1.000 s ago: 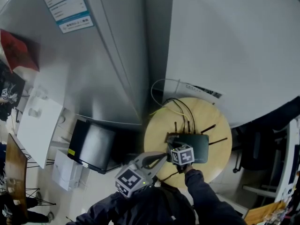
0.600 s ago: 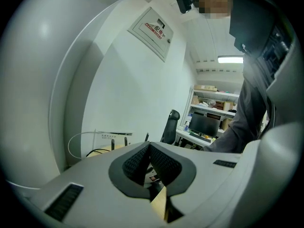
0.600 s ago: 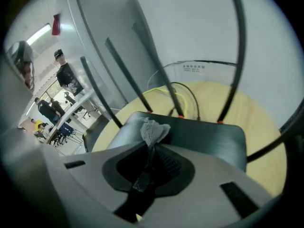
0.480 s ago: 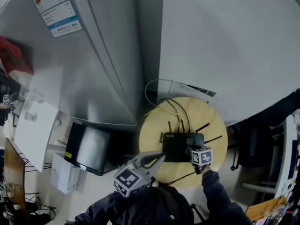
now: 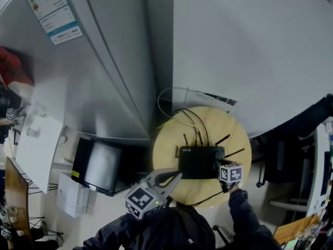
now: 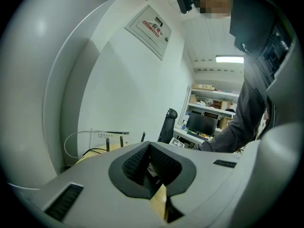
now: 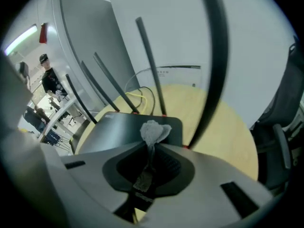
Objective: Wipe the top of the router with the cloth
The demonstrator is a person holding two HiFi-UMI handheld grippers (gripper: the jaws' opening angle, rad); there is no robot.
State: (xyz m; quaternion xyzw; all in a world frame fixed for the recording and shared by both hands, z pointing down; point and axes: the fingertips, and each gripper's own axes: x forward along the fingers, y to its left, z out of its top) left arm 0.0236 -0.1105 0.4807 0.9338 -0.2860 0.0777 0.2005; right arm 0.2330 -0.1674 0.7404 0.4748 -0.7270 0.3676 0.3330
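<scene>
1. Right claw point(image 7: 151, 148) is pinched tight on the cloth point(image 7: 153, 131), a small grey wad poking out past its tips. In the head view it sits at the right end of the router point(image 5: 200, 161).
2. Left claw point(image 6: 151, 165) has its jaws drawn together with nothing between them. It hangs over the near-left edge of the bench point(image 5: 208, 132), close to the router but apart from it.
3. Router lies flat near the middle of the round bench, with its antennas point(image 7: 147, 56) standing along its far side.
4. Step in hand, as I judge it: the wipe itself, with the cloth at the right end of the top. Whether the cloth presses on the surface I cannot tell.
5. Next move calls for 1 light, level sweep leftward across the top, kept clear of the antennas.
</scene>
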